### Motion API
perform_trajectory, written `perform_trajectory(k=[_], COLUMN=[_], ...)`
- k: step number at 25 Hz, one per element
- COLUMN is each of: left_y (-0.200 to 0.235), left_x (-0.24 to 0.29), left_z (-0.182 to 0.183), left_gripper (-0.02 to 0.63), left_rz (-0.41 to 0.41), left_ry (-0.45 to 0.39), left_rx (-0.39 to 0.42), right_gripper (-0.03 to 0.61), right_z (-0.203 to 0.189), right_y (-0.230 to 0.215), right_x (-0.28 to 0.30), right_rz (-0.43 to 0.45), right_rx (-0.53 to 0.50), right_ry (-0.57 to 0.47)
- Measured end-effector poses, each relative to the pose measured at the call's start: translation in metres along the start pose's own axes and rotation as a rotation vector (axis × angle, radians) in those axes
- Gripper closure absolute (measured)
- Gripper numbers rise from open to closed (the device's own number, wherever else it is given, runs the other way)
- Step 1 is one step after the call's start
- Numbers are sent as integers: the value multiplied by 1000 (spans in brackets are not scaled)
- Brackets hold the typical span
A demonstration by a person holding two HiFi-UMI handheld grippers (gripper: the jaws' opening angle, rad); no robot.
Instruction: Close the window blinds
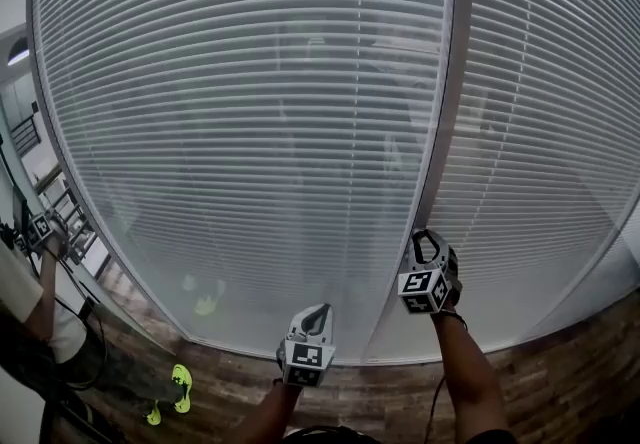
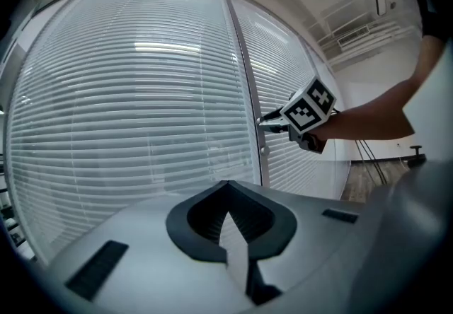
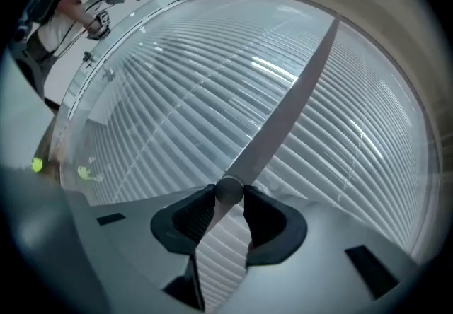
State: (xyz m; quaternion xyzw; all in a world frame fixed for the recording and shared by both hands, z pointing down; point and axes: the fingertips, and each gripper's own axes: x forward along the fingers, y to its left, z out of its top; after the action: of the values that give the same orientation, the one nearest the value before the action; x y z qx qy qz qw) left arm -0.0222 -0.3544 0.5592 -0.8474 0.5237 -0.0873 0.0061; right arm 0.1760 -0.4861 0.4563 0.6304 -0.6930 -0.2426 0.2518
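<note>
Step (est.): slat tilt via knob. The blinds are fully lowered, slats part-open. R hand-held gripper is clamped on the round knob at the mullion, jaws mid-width. L hand-held gripper: jaws together, empty, idle. Next (est.): roll R wrist w/o slipping until slats lie flat.

No legible text, brand or number anywhere. Only square black-white patterns on left marker cube, right marker cube; possibly coded.
</note>
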Motion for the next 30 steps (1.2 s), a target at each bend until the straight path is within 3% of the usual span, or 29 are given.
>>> perform_trajectory(k=[5, 13, 14, 16, 17, 23, 26, 30], left_y=[0, 2, 0, -6, -11, -30, -26, -24], left_x=[-4, -27, -28, -29, -29, -36, -50, -37], left_z=[-4, 15, 18, 22, 21, 33, 40, 47], left_gripper=[617, 617, 617, 617, 617, 617, 617, 617], left_rz=[19, 72, 80, 93, 95, 109, 98, 84], left_ry=[6, -18, -21, -23, -18, 4, 18, 21], left_rx=[-15, -59, -62, -70, -72, -57, -35, -63], right_gripper=[449, 455, 484, 568, 575, 575, 575, 575], right_z=[-12, -32, -34, -36, -37, -21, -10, -17], right_y=[14, 63, 68, 72, 73, 63, 59, 61], right_x=[-30, -98, -106, -123, -131, -165, -183, -178], right_rz=[73, 200, 206, 203, 201, 198, 173, 172], right_rx=[378, 409, 406, 415, 429, 554, 633, 642], right_ry=[-6, -45, -55, -82, -91, -128, -92, -48])
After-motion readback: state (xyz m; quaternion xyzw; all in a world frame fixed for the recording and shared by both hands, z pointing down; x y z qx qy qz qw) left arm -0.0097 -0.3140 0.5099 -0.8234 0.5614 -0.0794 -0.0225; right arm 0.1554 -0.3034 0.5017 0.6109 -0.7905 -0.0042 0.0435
